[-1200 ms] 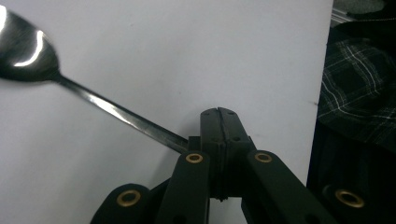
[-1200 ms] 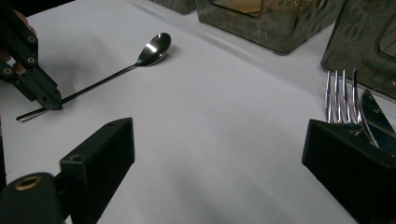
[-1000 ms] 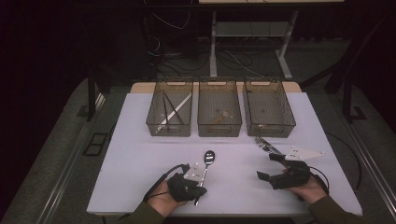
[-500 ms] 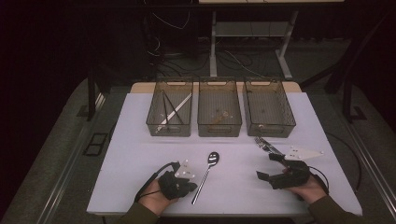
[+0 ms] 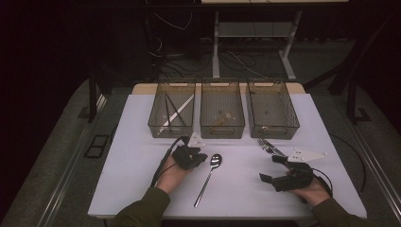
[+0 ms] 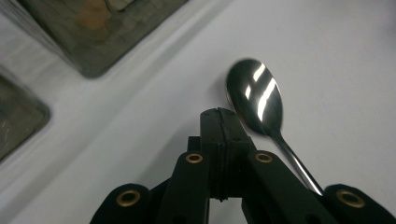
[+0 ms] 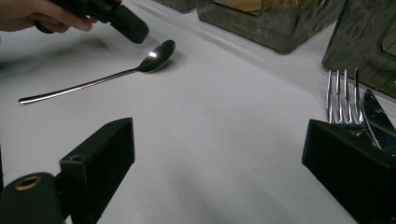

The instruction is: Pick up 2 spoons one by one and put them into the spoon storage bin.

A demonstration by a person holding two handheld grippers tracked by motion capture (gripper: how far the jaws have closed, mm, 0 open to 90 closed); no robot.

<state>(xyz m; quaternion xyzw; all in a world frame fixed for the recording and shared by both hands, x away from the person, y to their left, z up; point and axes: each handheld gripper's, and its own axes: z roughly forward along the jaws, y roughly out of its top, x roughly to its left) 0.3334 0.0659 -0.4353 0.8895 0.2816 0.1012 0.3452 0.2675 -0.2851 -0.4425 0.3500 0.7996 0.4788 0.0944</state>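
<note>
Spoon flat on table; left gripper closed, tips beside bowl.

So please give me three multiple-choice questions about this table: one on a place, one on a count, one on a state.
1. Where does the spoon lie?
A. inside the middle bin
B. on the white table, right of the left claw
C. between the right claw's jaws

2. How many bins stand in the row?
A. two
B. three
C. four

3. How do the left claw's jaws stand?
A. shut, holding nothing
B. wide open
C. shut on the fork

Answers:
1 B, the spoon rests on the table beside the left claw.
2 B, a left bin, a middle bin and a right bin.
3 A, the left gripper view shows the jaws pressed together beside the spoon bowl.
</note>
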